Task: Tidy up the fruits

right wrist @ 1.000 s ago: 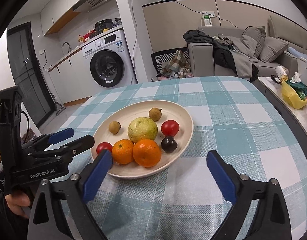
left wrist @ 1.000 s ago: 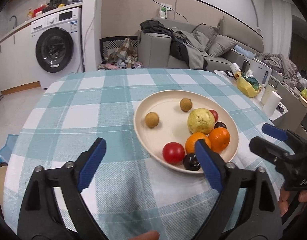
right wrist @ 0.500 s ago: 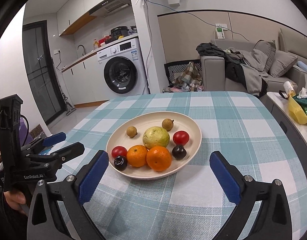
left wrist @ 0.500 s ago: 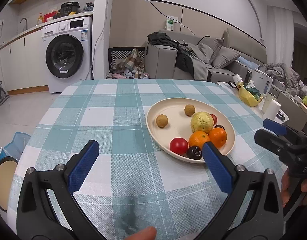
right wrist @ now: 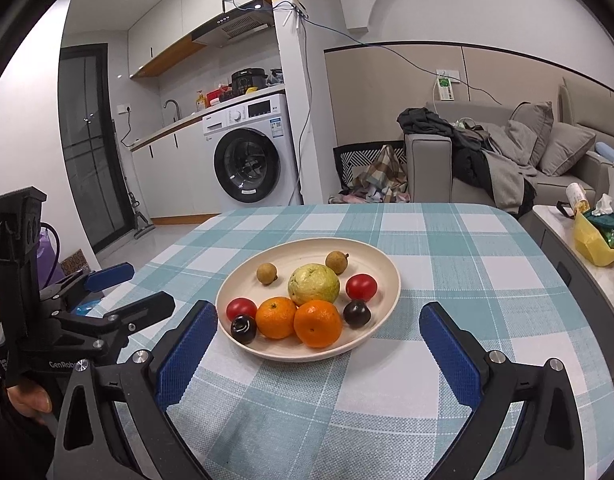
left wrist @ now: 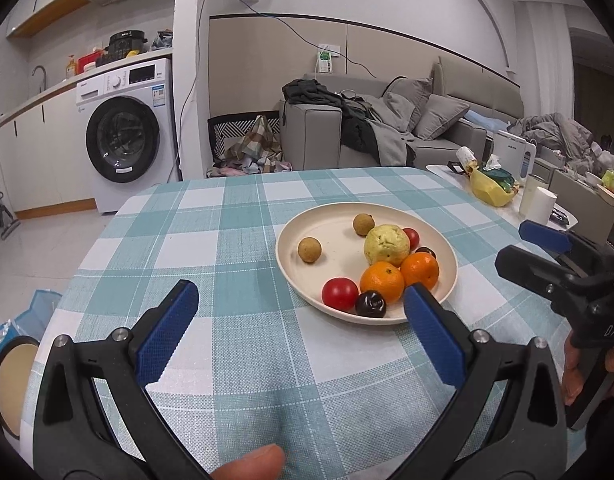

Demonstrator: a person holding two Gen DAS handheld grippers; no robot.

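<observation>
A cream plate [left wrist: 339, 222] [right wrist: 381, 258] on the checked table holds a green guava [left wrist: 386, 245] [right wrist: 313, 284], two oranges [left wrist: 382, 282] [right wrist: 317, 323], two red tomatoes [left wrist: 339, 294] [right wrist: 361, 287], two dark plums [left wrist: 370, 304] [right wrist: 356, 313] and two small brown longans [left wrist: 309, 249] [right wrist: 266, 273]. My left gripper [left wrist: 303, 328] hovers open near the plate's front-left, holding nothing. My right gripper [right wrist: 319, 344] is open and empty in front of the plate. Each gripper shows in the other's view: the right gripper [left wrist: 535, 248] and the left gripper [right wrist: 115, 296].
The teal checked tablecloth [left wrist: 227, 248] covers the table. A side table with a yellow bag [left wrist: 491, 192] and a white cup [left wrist: 541, 208] stands to the right. A washing machine [left wrist: 127, 140] and a grey sofa [left wrist: 387, 128] lie beyond the table.
Both grippers have pulled back and risen away from the plate, so the plate looks smaller and farther. The fruits have not moved. Both grippers stayed open.
</observation>
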